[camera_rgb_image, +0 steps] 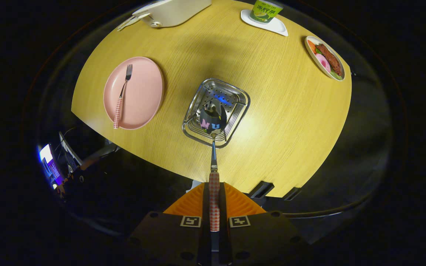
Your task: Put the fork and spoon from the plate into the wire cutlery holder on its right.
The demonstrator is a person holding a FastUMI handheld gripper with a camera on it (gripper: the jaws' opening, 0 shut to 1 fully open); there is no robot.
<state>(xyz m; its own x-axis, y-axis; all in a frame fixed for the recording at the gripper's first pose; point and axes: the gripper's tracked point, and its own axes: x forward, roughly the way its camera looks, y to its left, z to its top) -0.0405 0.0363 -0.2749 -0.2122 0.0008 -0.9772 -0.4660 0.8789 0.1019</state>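
My gripper (pixel 214 192) is shut on the checked handle of the spoon (pixel 213 122). It holds the spoon high above the table, pointing forward and down. The spoon's shiny bowl hangs over the opening of the wire cutlery holder (pixel 235 95), a square metal basket with a perforated bottom standing in the middle of the table. To the left of the holder lies the pink plate (pixel 144 92). On it rests the fork (pixel 121 96), tines away from me, with a red-and-white checked handle.
On the wooden table (pixel 279 111), beyond the holder, stand a white container (pixel 172 11) at the far left, a green cup on a white coaster (pixel 266 11) and a small plate of food (pixel 325 58) at the far right. The table's near edge lies just ahead of the fingers.
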